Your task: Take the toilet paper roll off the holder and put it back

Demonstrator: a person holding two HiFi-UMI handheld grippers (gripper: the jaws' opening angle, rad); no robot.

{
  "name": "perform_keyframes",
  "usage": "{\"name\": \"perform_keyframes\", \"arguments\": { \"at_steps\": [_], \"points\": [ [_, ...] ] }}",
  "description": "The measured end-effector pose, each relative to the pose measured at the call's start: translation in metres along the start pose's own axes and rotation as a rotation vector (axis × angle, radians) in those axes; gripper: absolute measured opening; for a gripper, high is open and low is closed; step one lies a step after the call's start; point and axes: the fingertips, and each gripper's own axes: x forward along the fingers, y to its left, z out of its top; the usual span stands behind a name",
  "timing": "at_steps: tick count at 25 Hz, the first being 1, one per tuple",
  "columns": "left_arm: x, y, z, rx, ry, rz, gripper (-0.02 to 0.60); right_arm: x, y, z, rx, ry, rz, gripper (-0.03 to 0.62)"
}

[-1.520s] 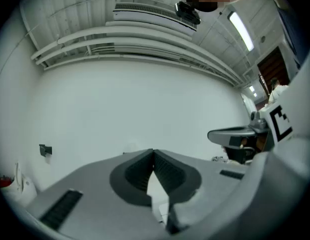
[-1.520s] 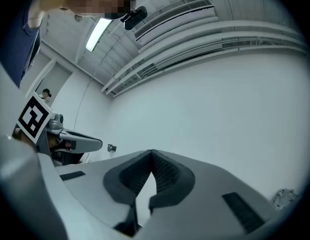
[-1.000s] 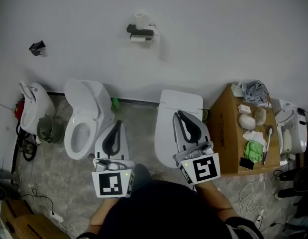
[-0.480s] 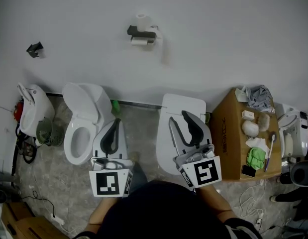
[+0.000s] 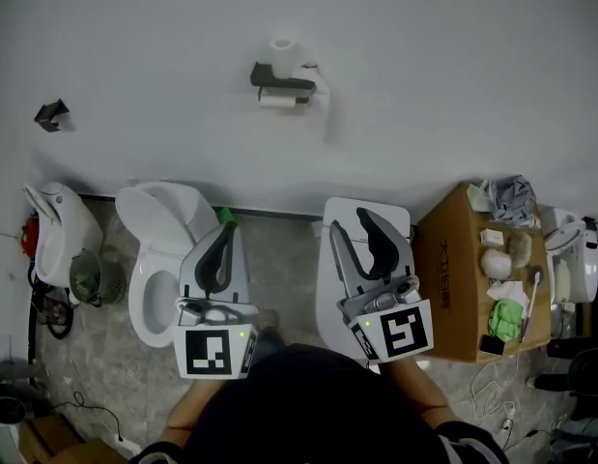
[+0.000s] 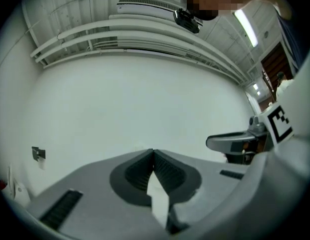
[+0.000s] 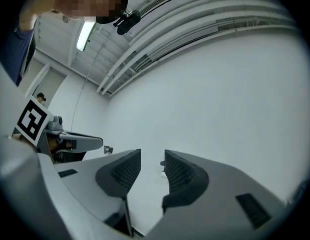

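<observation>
**Left to right.** A dark bracket (image 5: 50, 114) is fixed to the white wall, and an open toilet (image 5: 171, 218) stands on the grey stone floor (image 5: 284, 259). The left tongs (image 5: 226, 228) are closed tip to tip on nothing. High on the wall, well apart from both tongs, the toilet paper roll (image 5: 276, 98) sits under the dark holder (image 5: 282, 77). A spare roll (image 5: 284, 51) stands upright on top of it. The right tongs (image 5: 347, 222), over a closed toilet (image 5: 395, 218), have just been opening and stand about half apart, empty. A cardboard box (image 5: 443, 259) (its top strewn with cloths and oddments) ends the row.

**Likely hazards.**
- A careless reach may topple the spare roll.
- Half-open jaws may be too narrow for the roll.
- The toilets stand between the person and the wall.
</observation>
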Motion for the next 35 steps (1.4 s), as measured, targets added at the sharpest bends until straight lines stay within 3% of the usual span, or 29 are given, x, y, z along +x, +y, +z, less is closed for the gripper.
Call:
{"name": "perform_keyframes", "arguments": {
  "at_steps": [10, 18, 27, 35],
  "points": [
    [0.08, 0.069, -0.011, 0.0, -0.037, -0.123, 0.002, 0.095, -0.001, -0.013, -0.024, 0.011, -0.108, 0.146],
    [0.122, 0.108, -0.031, -0.022, -0.04, -0.212, 0.002, 0.139, 0.005, -0.032, -0.029, 0.048, -0.2, 0.147],
    [0.145, 0.13, -0.055, -0.073, -0.006, -0.241, 0.002, 0.158, 0.004, -0.042, -0.044, 0.102, -0.257, 0.147],
    [0.176, 0.137, -0.062, -0.076, -0.012, -0.237, 0.002, 0.188, -0.01, -0.051, -0.042, 0.099, -0.251, 0.147]
  ]
}}
